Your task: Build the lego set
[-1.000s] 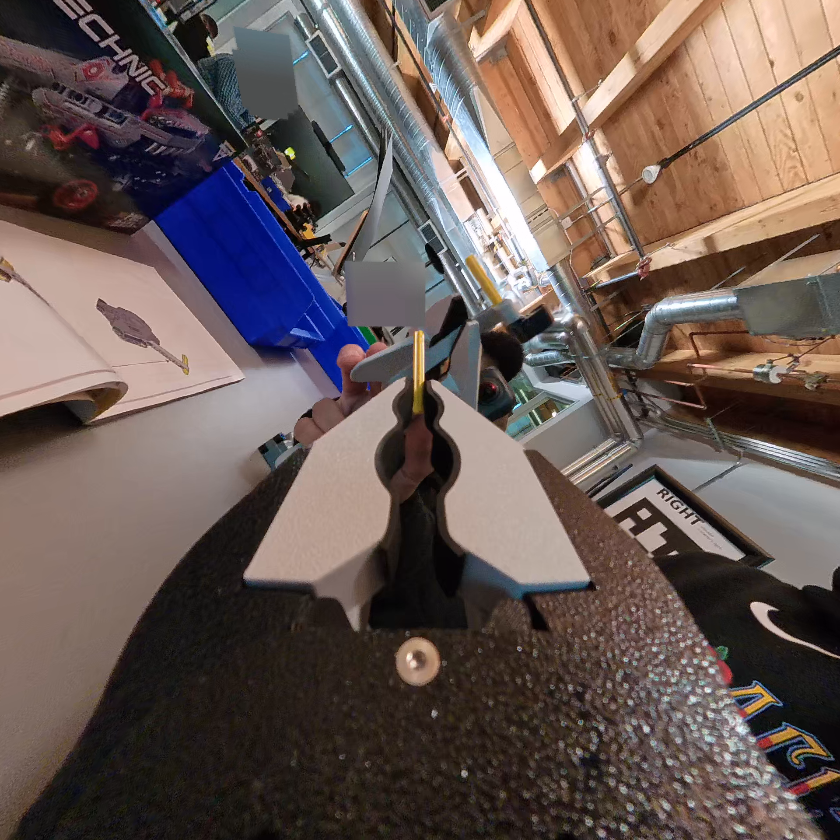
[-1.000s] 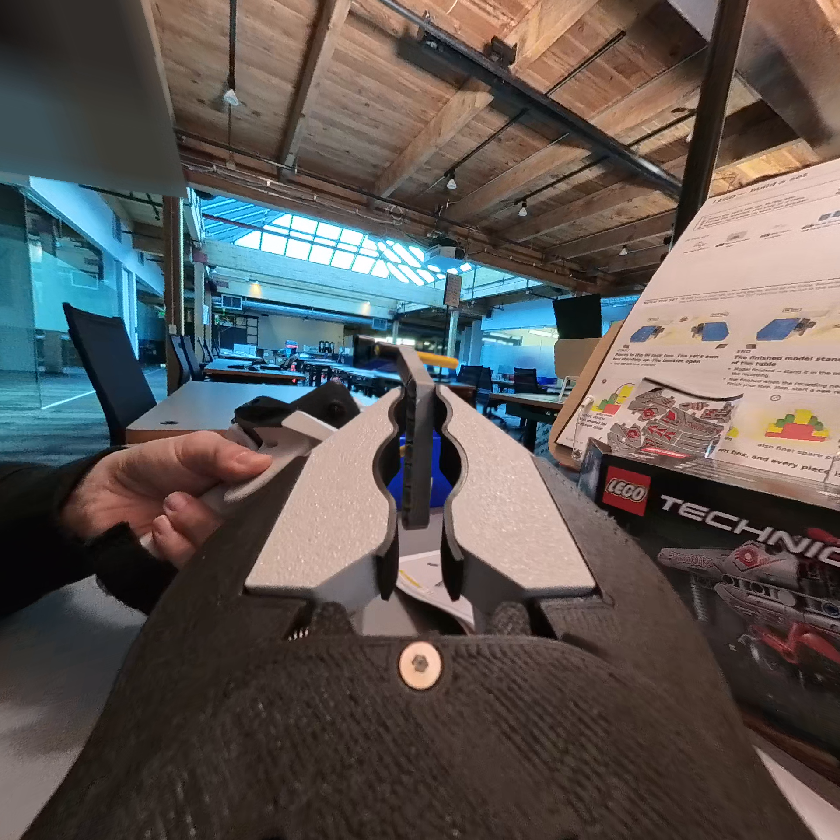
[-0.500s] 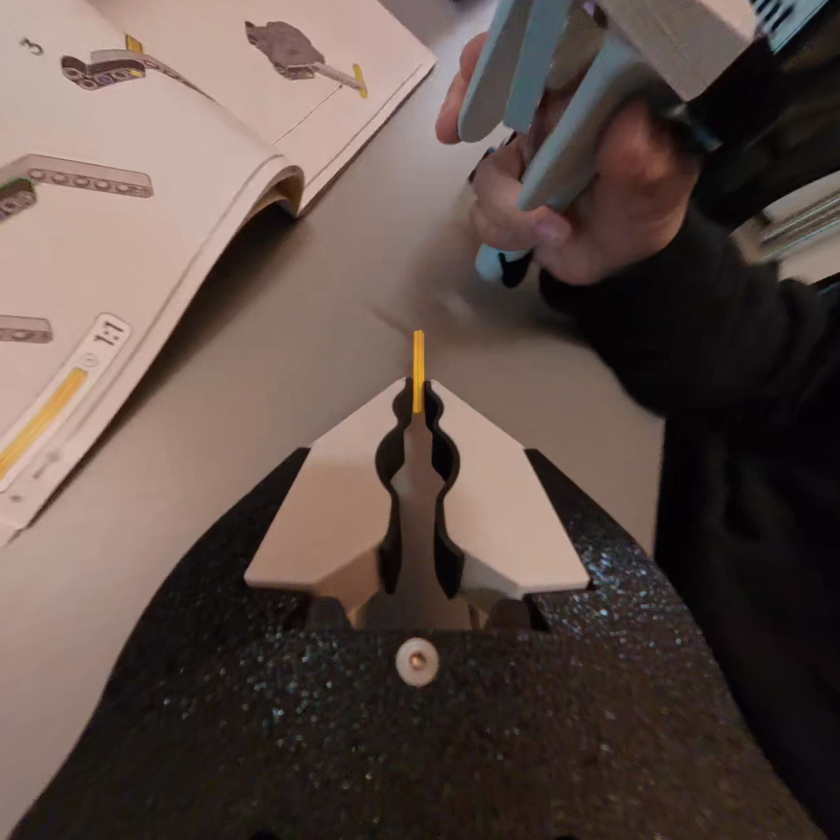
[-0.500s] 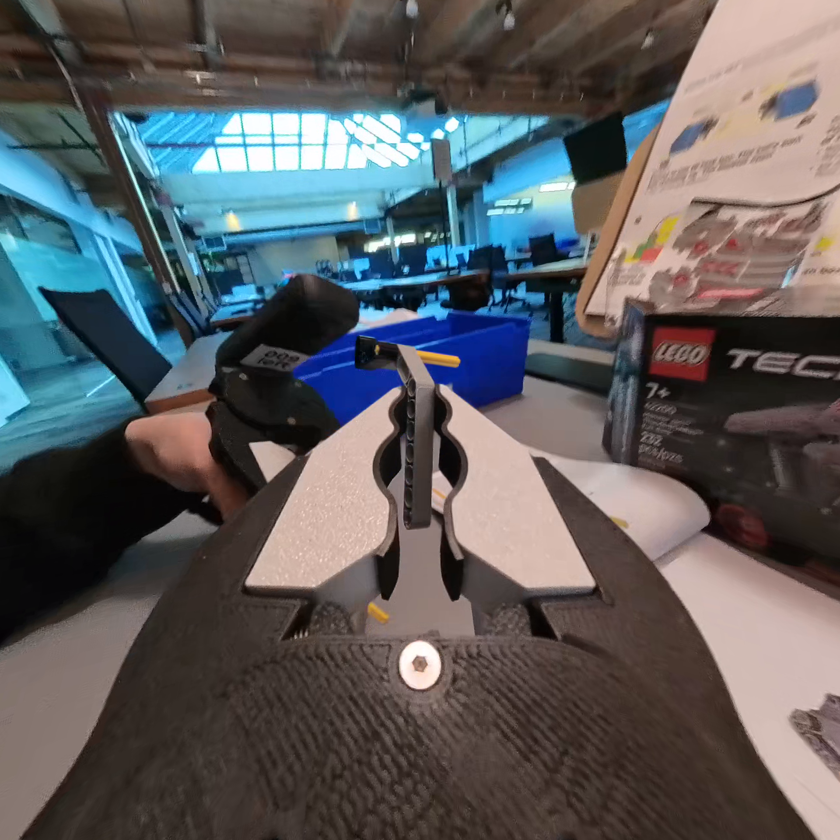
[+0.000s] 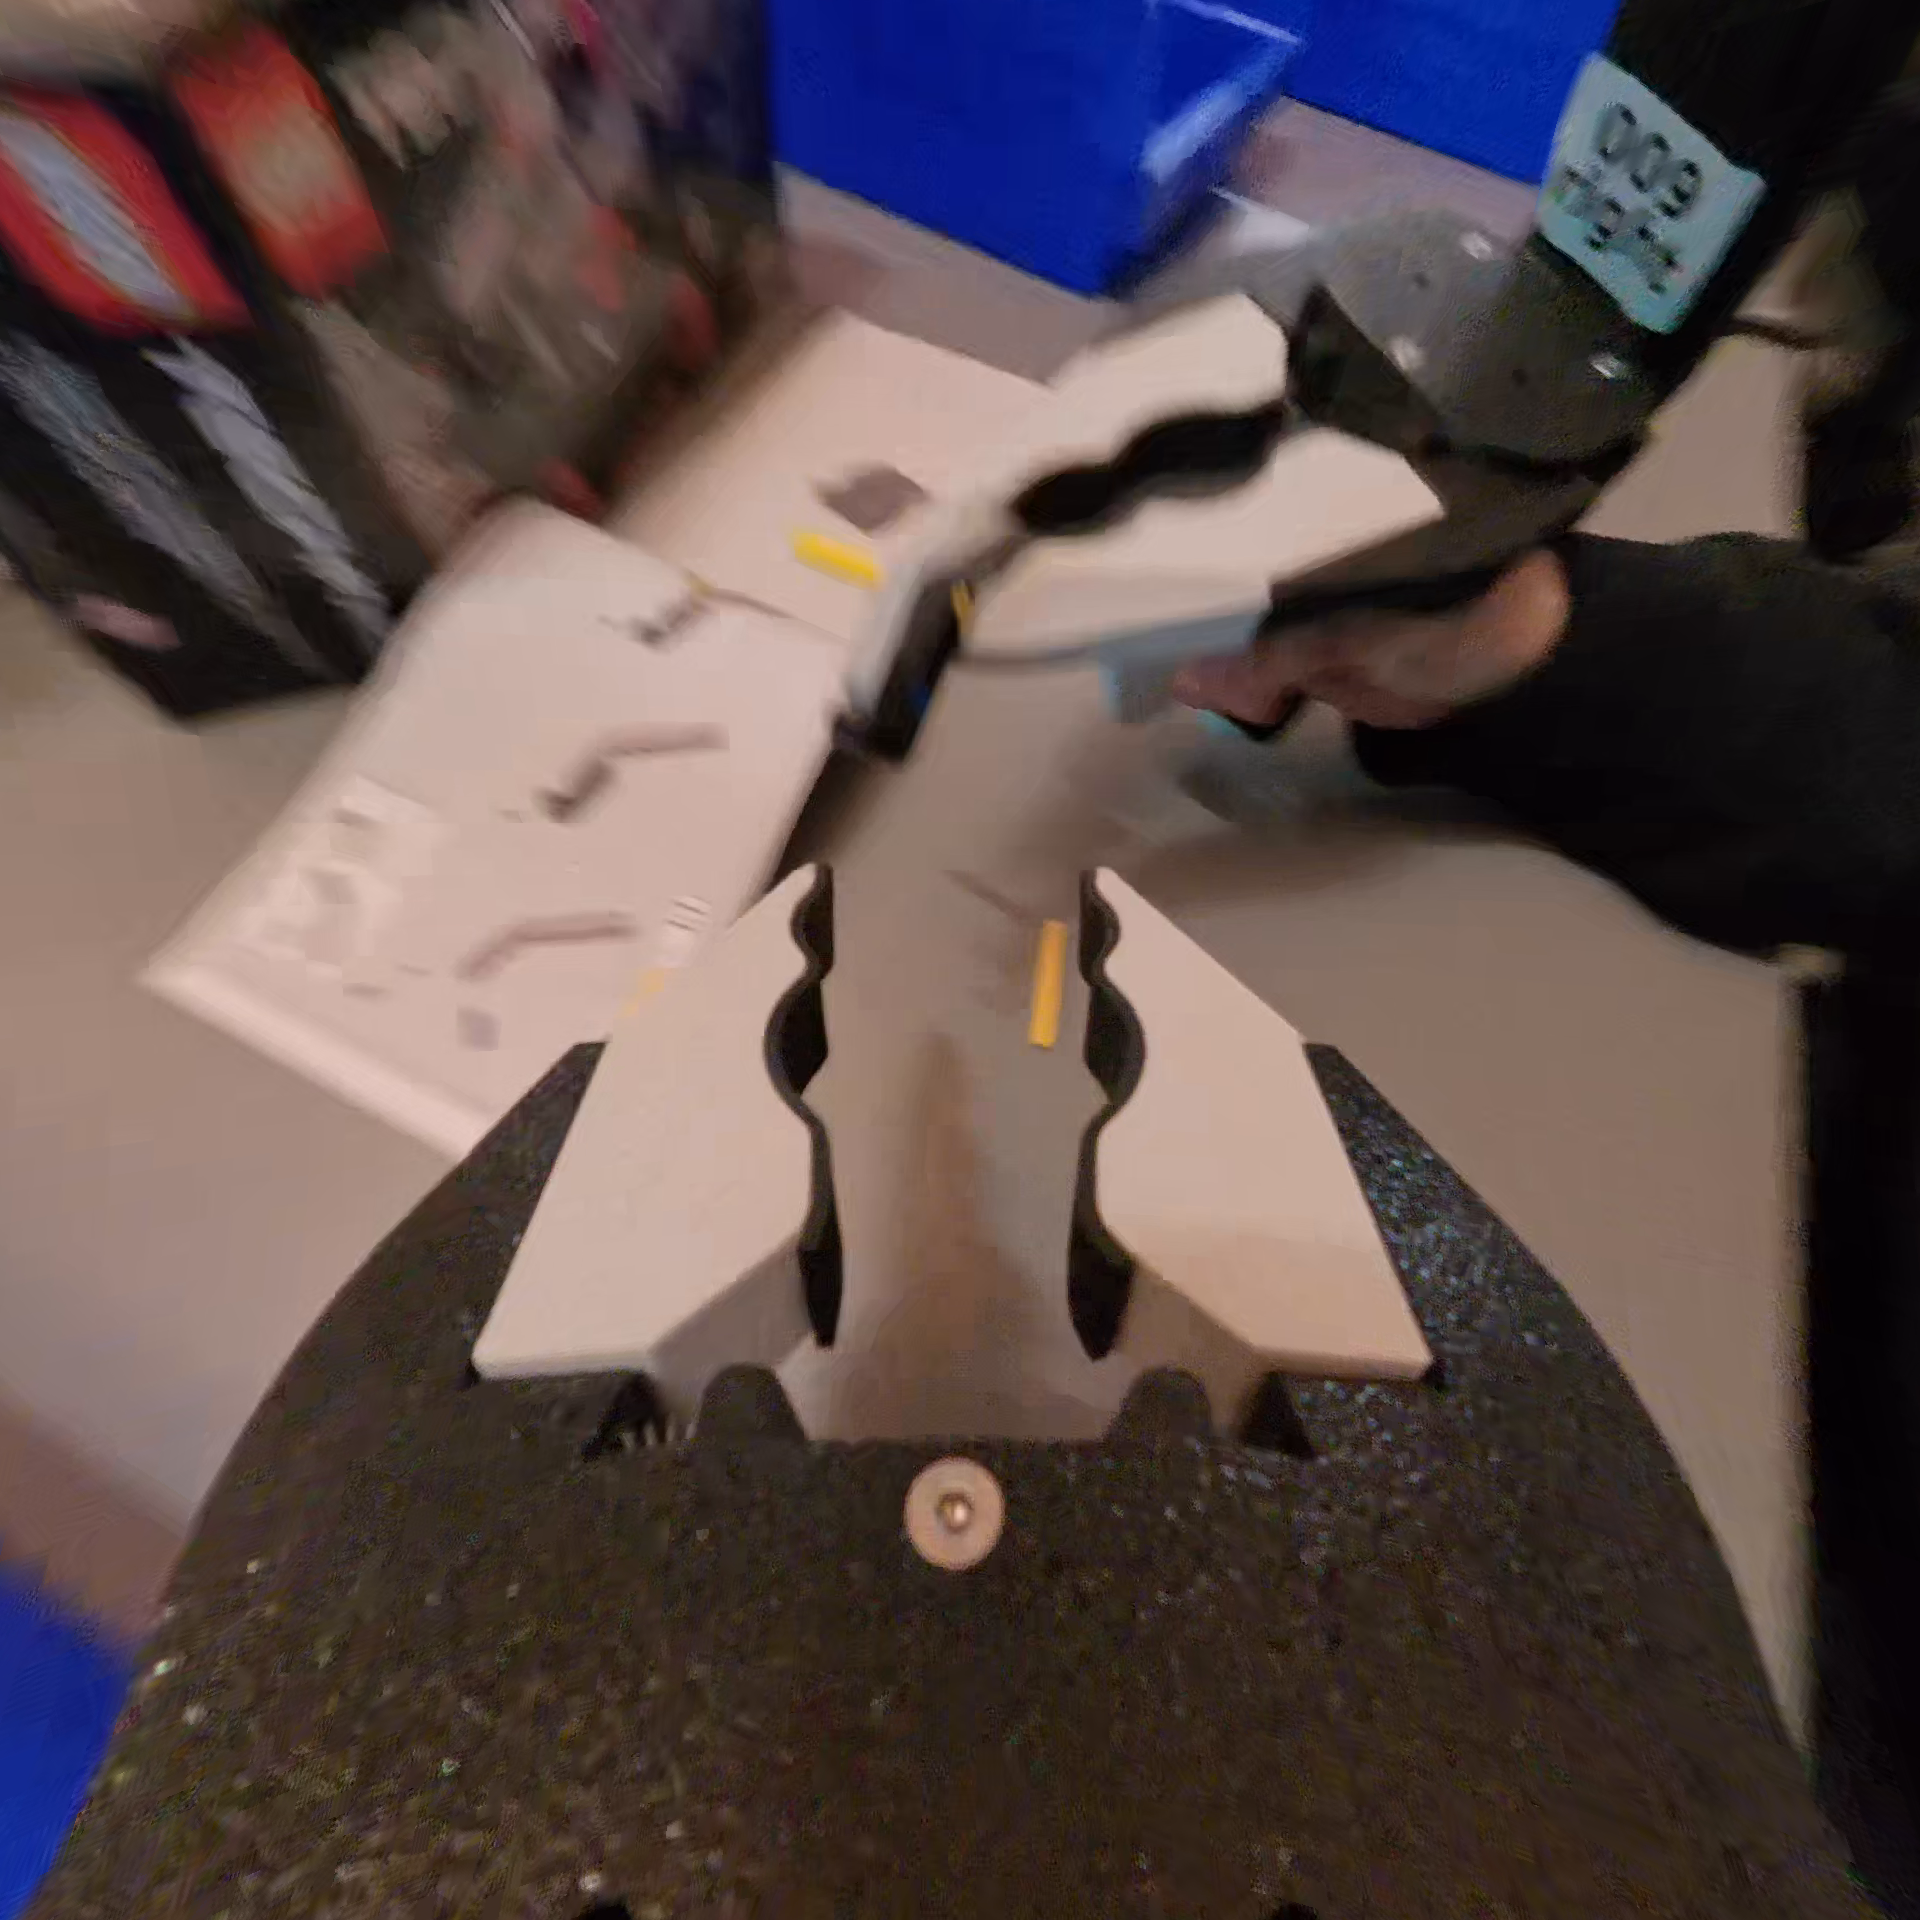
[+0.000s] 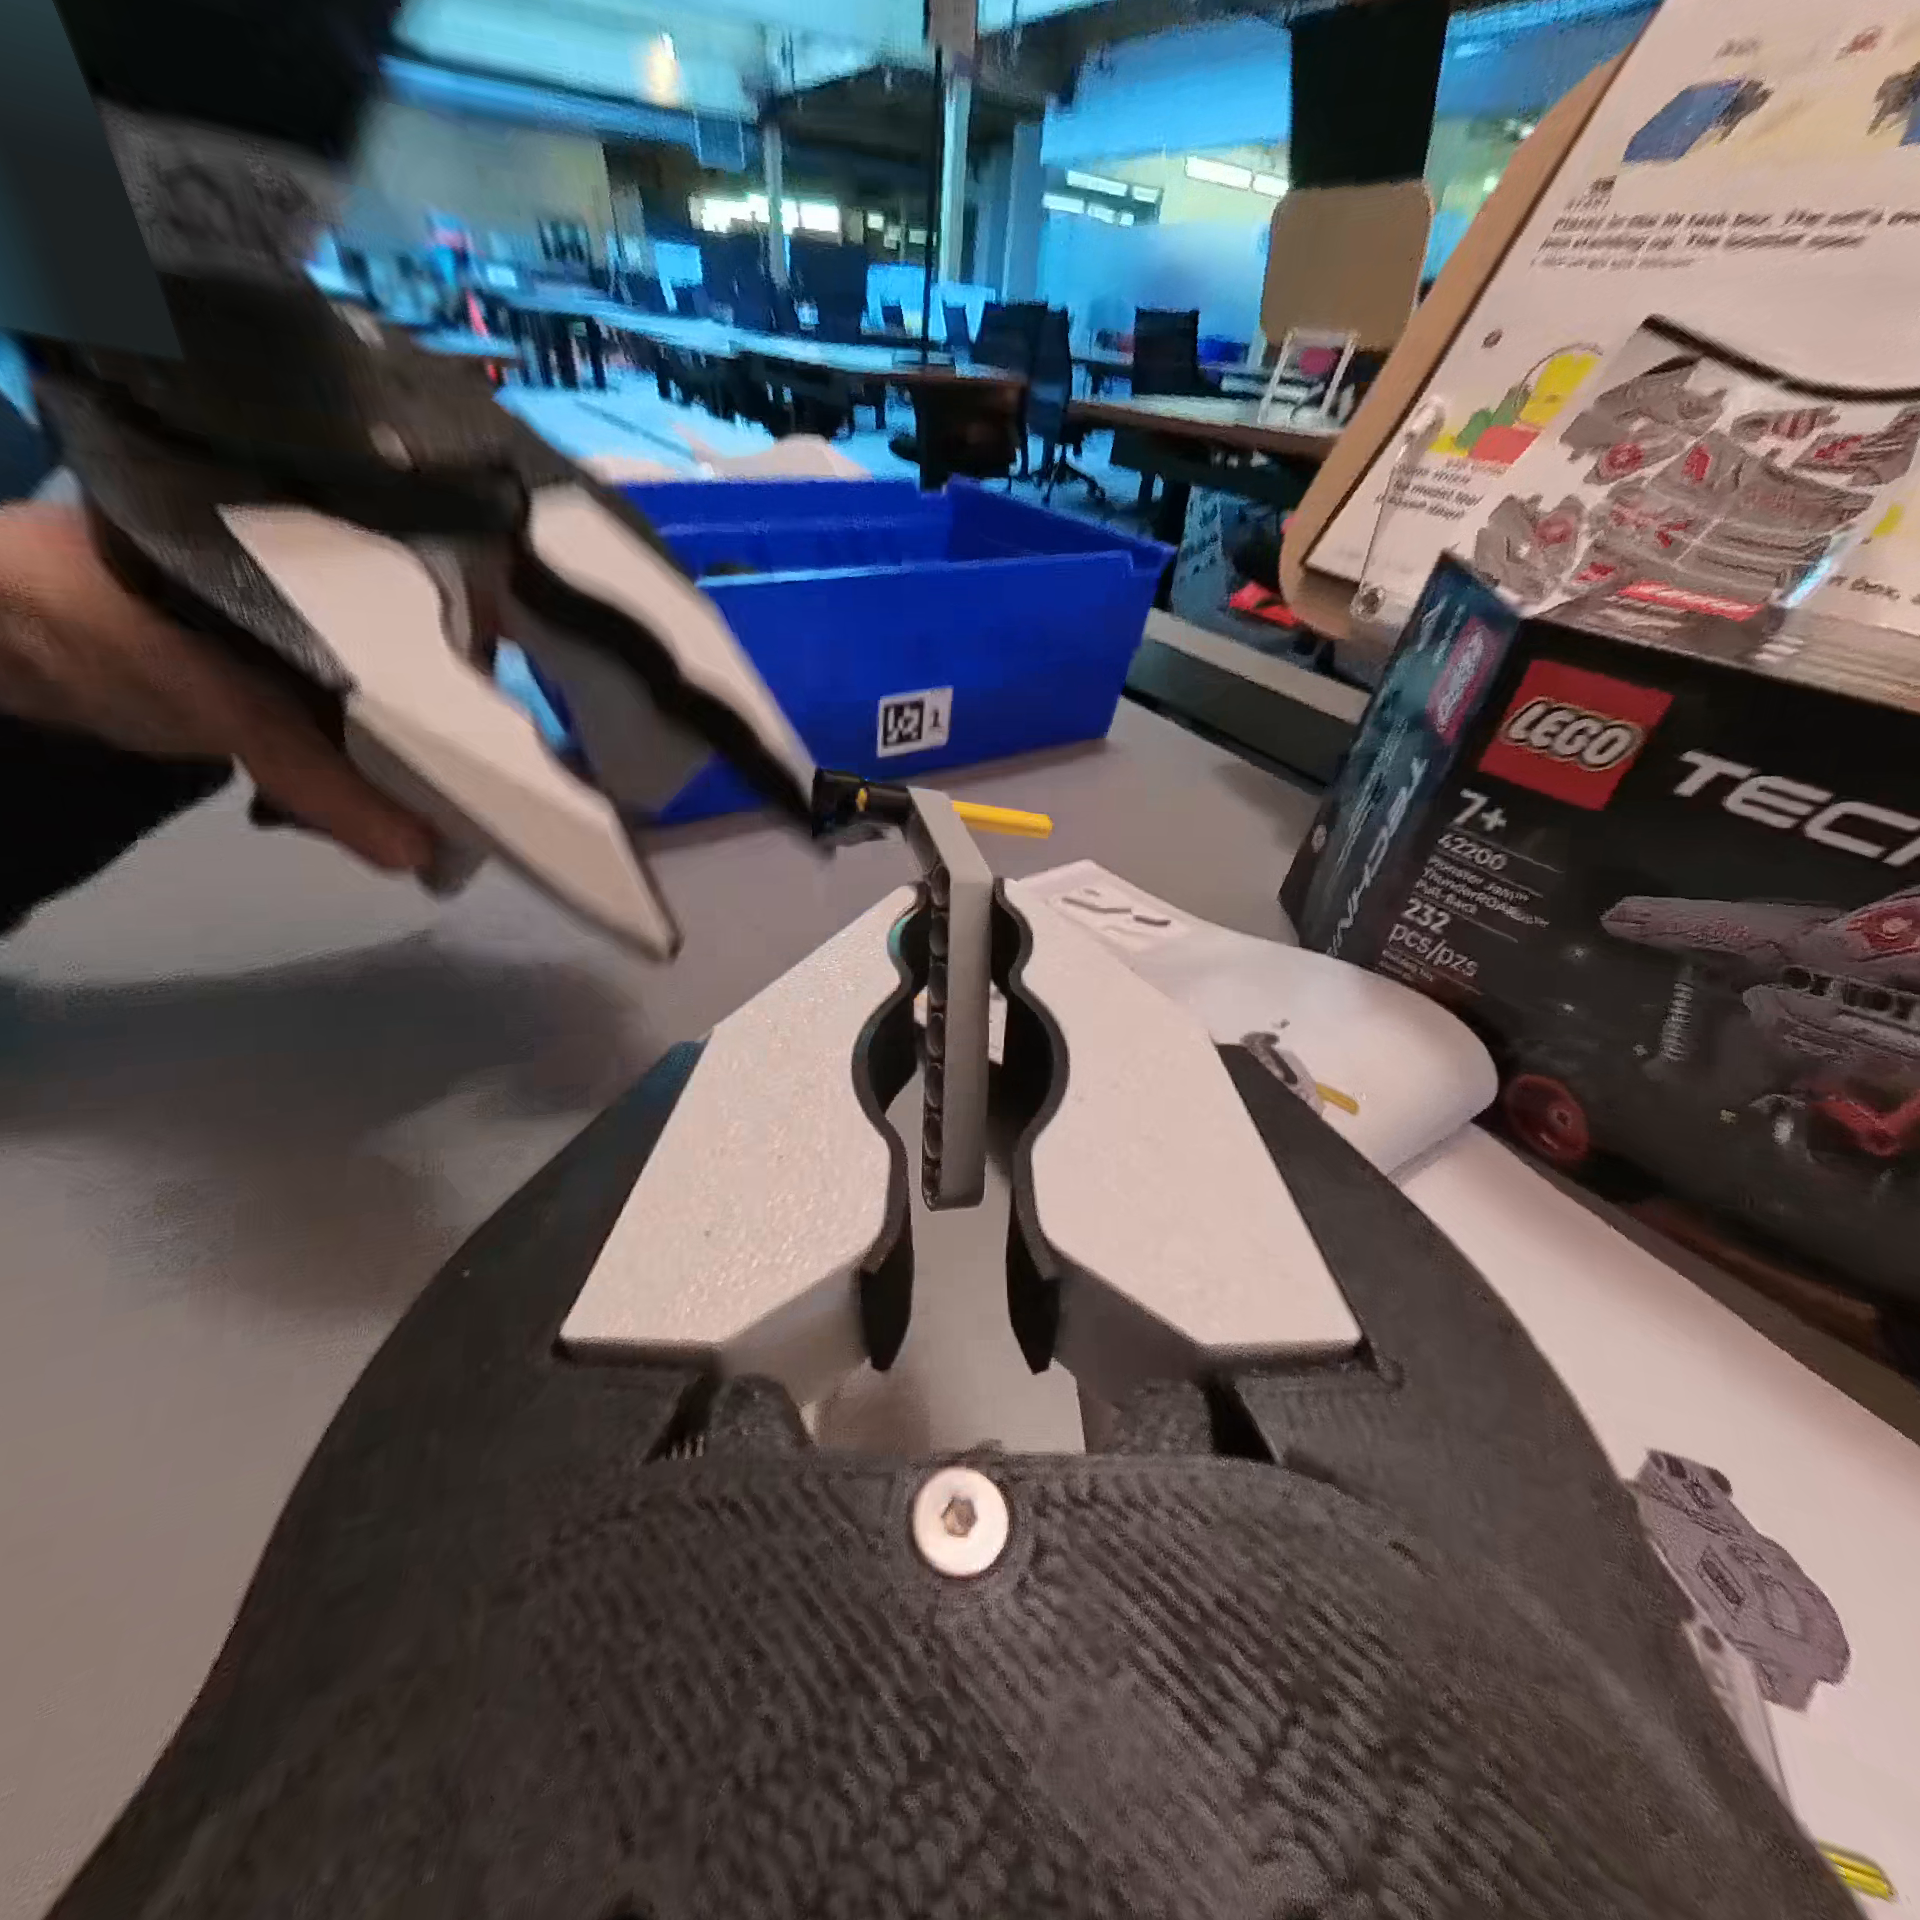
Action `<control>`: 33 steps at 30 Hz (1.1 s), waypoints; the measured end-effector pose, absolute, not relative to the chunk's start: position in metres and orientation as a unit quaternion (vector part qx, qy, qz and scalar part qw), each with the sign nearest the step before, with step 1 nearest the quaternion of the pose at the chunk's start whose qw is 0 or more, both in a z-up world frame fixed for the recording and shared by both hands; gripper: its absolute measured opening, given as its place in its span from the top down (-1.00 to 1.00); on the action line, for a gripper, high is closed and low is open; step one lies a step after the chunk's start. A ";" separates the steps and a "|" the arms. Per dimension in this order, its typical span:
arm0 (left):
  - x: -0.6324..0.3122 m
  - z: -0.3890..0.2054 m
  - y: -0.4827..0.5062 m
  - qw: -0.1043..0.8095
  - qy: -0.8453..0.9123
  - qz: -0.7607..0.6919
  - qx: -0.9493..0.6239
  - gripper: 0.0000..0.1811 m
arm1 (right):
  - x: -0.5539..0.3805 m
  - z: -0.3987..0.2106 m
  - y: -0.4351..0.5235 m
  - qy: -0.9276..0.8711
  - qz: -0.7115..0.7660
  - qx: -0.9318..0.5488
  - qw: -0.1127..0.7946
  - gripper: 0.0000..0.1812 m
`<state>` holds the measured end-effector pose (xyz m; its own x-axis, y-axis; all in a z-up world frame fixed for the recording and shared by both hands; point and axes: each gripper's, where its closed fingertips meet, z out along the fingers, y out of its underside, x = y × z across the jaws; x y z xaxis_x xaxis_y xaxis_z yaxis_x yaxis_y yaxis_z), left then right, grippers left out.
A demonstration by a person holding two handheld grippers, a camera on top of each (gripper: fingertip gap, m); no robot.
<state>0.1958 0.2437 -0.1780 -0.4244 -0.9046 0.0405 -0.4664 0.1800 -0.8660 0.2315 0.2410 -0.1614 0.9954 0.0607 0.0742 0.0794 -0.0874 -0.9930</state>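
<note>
My left tool (image 5: 954,914): released, yellow axle (image 5: 1047,983) lying on desk (image 5: 1403,1039) beneath. My right tool (image 6: 956,904): clenched on grey beam (image 6: 954,1039).

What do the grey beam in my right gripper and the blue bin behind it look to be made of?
The long grey holed beam, clamped in the right gripper, looks like moulded hard plastic, matte: crisp edges, an even row of round holes. The blue open bin also seems plastic, smoother with a slight sheen, thin walls and a rolled rim. Blur leaves finer texture uncertain.
</note>
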 end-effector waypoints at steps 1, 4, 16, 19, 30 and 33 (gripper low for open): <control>0.200 -0.164 0.250 0.315 0.720 -0.420 -0.453 0.46 | 0.228 -0.165 0.243 -0.052 -0.005 -0.743 0.667 0.92; 0.204 -0.142 0.240 0.430 0.730 -0.387 -0.364 0.42 | 0.224 -0.164 0.247 -0.025 0.016 -0.743 0.669 0.92; 0.221 -0.150 0.253 0.610 0.745 -0.114 -0.245 0.77 | 0.219 -0.153 0.246 0.001 0.060 -0.720 0.691 0.92; 0.221 -0.143 0.257 0.636 0.731 -0.088 -0.230 0.95 | 0.208 -0.153 0.245 -0.026 0.082 -0.718 0.691 0.92; 0.205 -0.127 0.261 0.690 0.715 -0.056 -0.097 0.96 | 0.184 -0.158 0.239 -0.068 0.210 -0.718 0.660 0.88; 0.204 -0.125 0.260 0.693 0.711 -0.068 -0.097 0.96 | 0.180 -0.159 0.240 -0.087 0.184 -0.722 0.661 0.90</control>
